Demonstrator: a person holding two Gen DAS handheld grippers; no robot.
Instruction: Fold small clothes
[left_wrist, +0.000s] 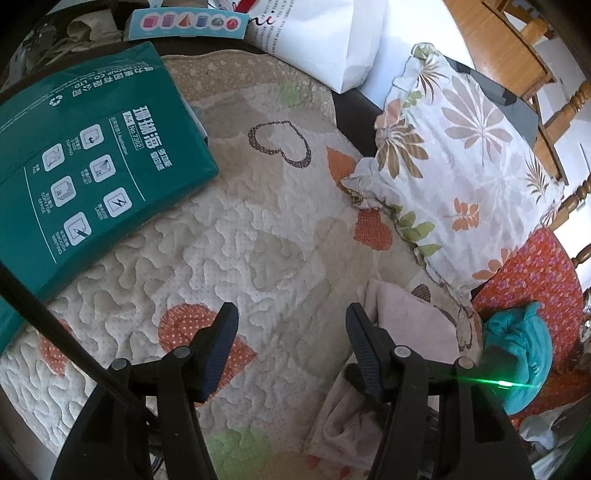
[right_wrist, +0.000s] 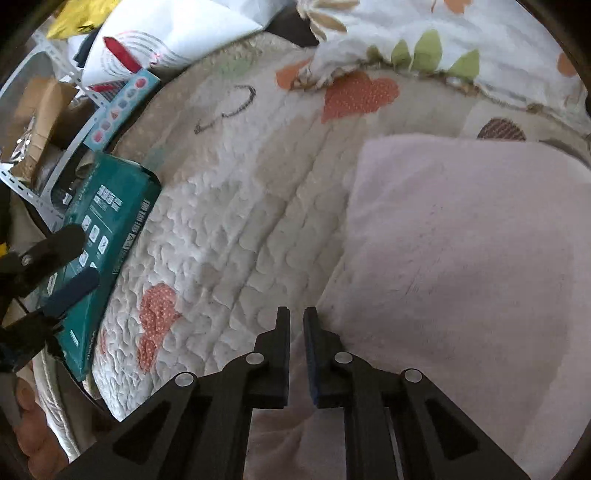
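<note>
Right wrist view: pale pink garment (right_wrist: 454, 258) fills the right half of the frame, lying on the quilted bed cover (right_wrist: 229, 229), its left edge running down to just beside the right gripper (right_wrist: 296, 317). Jaws there are nearly closed, only a narrow slit between the pads, and nothing visibly pinched; the cloth sits under and beside the right pad, contact unclear. Left wrist view: left gripper (left_wrist: 291, 314) hangs roughly half open over bare quilt, holding nothing; the same pink garment (left_wrist: 406, 317) lies to its right, partly behind the right finger. Handling call: fabric looks like soft fleece or brushed knit, light, floppy, no stiffness, not fragile. It should drape and bunch rather than hold a crease, and the fuzzy nap should grip the ribbed pads well, so slip risk looks low. Best hold is probably a pinch at a corner or hem, one gripper per corner, lifting just enough to carry the edge over. Quilt is puffy and stitched with orange heart patches, so the cloth may drag on it. Nearby: glossy teal paper ream (left_wrist: 74, 166), stiff and flat; floral pillow (left_wrist: 461, 166); crumpled teal cloth (left_wrist: 517, 350) at far right.
</note>
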